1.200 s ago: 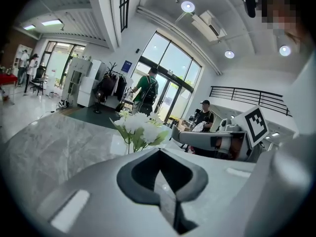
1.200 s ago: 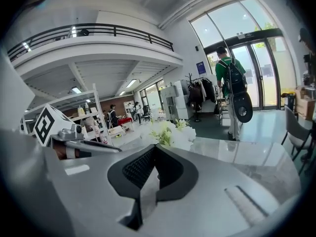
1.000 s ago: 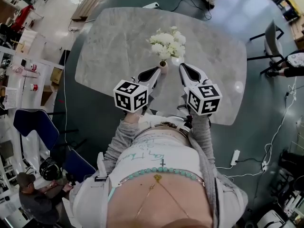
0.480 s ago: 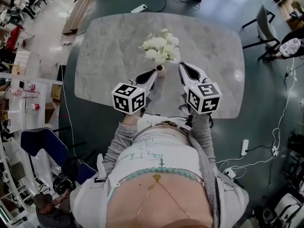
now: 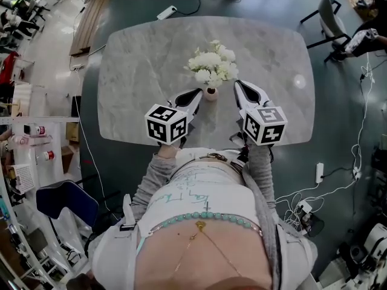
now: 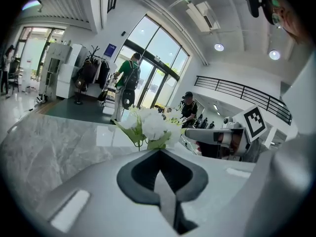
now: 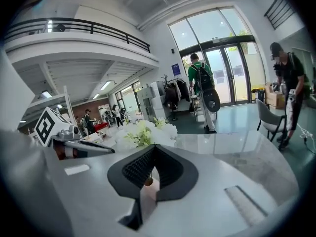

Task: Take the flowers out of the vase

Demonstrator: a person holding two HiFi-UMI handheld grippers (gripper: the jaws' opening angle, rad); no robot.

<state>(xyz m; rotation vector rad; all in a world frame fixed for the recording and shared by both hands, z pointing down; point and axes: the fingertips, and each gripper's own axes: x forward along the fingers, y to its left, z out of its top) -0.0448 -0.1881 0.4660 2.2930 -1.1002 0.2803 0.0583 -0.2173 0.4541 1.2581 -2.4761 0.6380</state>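
Observation:
A bunch of white flowers [image 5: 213, 65] with green leaves stands in a small tan vase [image 5: 210, 93] on the grey marble table [image 5: 139, 71]. My left gripper [image 5: 198, 92] lies just left of the vase, jaws shut and empty. My right gripper [image 5: 237, 83] lies a little to the vase's right, also shut and empty. In the left gripper view the flowers [image 6: 150, 127] rise just beyond my closed tips [image 6: 159, 151], with the right gripper [image 6: 190, 132] across from them. In the right gripper view the flowers [image 7: 145, 132] show above my tips [image 7: 154, 147], with the left gripper [image 7: 109, 150] opposite.
The table's near edge [image 5: 199, 142] runs just in front of the person's body. A grey chair [image 5: 326, 11] stands off the far right corner, and cables [image 5: 338, 180] trail on the floor at right. People [image 7: 200, 78] stand by glass doors far behind.
Both grippers stay either side of the vase, flowers still in it. The head view has shifted, so the table sits slightly differently in frame.

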